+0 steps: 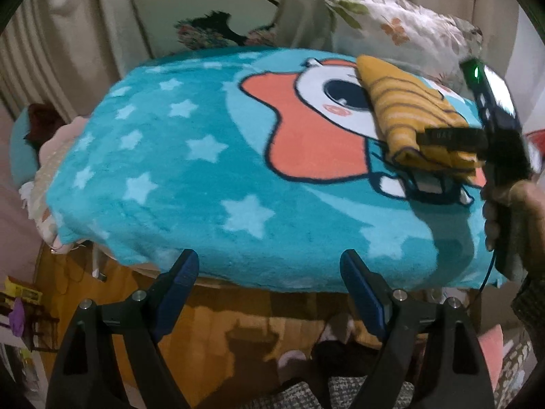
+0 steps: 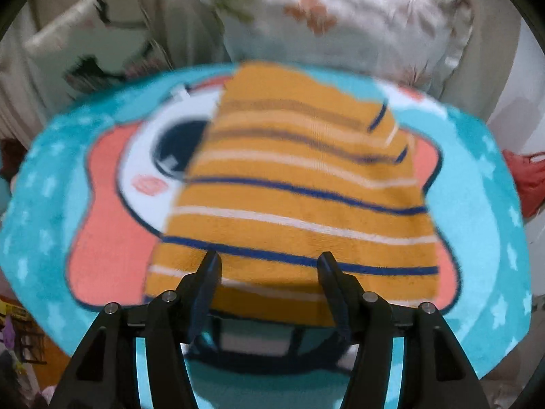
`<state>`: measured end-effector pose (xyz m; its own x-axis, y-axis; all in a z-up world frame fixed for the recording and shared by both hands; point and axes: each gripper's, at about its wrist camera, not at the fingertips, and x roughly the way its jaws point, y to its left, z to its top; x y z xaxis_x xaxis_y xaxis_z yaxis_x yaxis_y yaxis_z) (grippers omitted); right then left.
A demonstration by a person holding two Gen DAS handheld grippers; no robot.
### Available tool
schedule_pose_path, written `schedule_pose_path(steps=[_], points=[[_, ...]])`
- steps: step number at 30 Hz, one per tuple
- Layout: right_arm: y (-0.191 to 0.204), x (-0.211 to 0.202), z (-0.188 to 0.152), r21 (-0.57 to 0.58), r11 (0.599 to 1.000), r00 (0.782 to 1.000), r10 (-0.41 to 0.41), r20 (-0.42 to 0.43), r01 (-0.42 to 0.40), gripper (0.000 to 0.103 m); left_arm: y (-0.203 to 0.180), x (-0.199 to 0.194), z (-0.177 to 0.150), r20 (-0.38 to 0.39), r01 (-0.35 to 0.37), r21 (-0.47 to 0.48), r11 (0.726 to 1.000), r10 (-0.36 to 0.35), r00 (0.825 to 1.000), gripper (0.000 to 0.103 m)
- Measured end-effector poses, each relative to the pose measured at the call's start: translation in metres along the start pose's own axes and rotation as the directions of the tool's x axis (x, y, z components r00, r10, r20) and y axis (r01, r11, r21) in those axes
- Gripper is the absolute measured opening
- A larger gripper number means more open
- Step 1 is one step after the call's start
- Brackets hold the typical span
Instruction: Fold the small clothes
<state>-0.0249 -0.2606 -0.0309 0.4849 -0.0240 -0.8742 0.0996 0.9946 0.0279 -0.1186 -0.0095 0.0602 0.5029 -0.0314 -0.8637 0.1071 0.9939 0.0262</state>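
A folded yellow garment (image 1: 405,109) with dark blue and white stripes lies on a teal star-patterned blanket (image 1: 170,170), over its cartoon print. In the right wrist view the garment (image 2: 299,177) fills the middle of the blanket (image 2: 477,204). My right gripper (image 2: 269,260) stands open over the garment's near edge, its fingers apart and not pressing on the cloth. From the left wrist view the right gripper (image 1: 456,146) hangs at the garment's near end, held by a hand (image 1: 511,211). My left gripper (image 1: 269,259) is open at the blanket's near edge, with nothing between its fingers.
Floral pillows (image 1: 402,24) lean against pale curtains behind the blanket. A heap of other cloth (image 1: 47,156) lies at the blanket's left end. Below the near edge is a wooden floor (image 1: 211,323). Something red (image 2: 528,177) sits off to the right.
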Motion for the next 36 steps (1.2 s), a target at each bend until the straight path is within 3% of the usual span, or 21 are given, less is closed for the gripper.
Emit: schedule_pose_path(steps=[6,7,9,12,14,16,18,24,29,34,36], points=[[-0.005,-0.022,-0.007,0.000,1.000,0.999,0.031,0.043,-0.031,0.066,0.011,-0.028,0.008,0.159,-0.079,-0.035,0.996,0.083,0.984,0.084],[-0.006,-0.027,-0.009,0.000,1.000,0.998,0.028,0.051,-0.028,0.066,0.011,-0.033,0.011,0.191,-0.084,-0.045,0.995,0.091,0.977,0.085],[-0.011,-0.041,-0.019,0.010,1.000,0.998,0.026,0.064,-0.027,0.066,0.010,-0.045,0.015,0.262,-0.100,-0.067,0.993,0.114,0.958,0.097],[-0.021,-0.059,-0.034,0.035,0.999,0.996,0.030,0.084,-0.033,0.066,0.008,-0.065,0.023,0.373,-0.079,-0.093,0.993,0.108,0.921,0.103],[-0.028,-0.071,-0.045,0.047,0.999,0.995,0.021,0.100,-0.025,0.066,0.004,-0.072,0.028,0.395,-0.070,-0.094,0.993,0.101,0.913,0.103],[-0.037,-0.086,-0.061,0.066,0.998,0.993,0.004,0.119,-0.012,0.066,-0.002,-0.077,0.037,0.406,-0.032,-0.069,0.997,0.058,0.912,0.103],[-0.044,-0.097,-0.072,0.085,0.996,0.990,-0.009,0.138,-0.003,0.066,-0.011,-0.081,0.047,0.384,0.063,-0.017,0.998,-0.051,0.922,0.103],[-0.064,-0.123,-0.106,0.170,0.985,0.985,-0.040,0.165,0.011,0.066,-0.045,-0.100,0.067,0.389,0.188,0.094,0.978,-0.210,0.897,0.103],[-0.067,-0.128,-0.126,0.184,0.982,0.985,-0.067,0.156,0.038,0.067,-0.073,-0.088,0.044,0.300,0.199,0.199,0.960,-0.253,0.920,0.103],[-0.061,-0.125,-0.136,0.166,0.985,0.987,-0.075,0.139,0.051,0.067,-0.087,-0.054,0.017,0.168,0.143,0.213,0.966,-0.181,0.969,0.103],[-0.058,-0.123,-0.137,0.160,0.986,0.989,-0.070,0.132,0.048,0.067,-0.089,-0.046,0.009,0.135,0.126,0.214,0.969,-0.157,0.978,0.103]])
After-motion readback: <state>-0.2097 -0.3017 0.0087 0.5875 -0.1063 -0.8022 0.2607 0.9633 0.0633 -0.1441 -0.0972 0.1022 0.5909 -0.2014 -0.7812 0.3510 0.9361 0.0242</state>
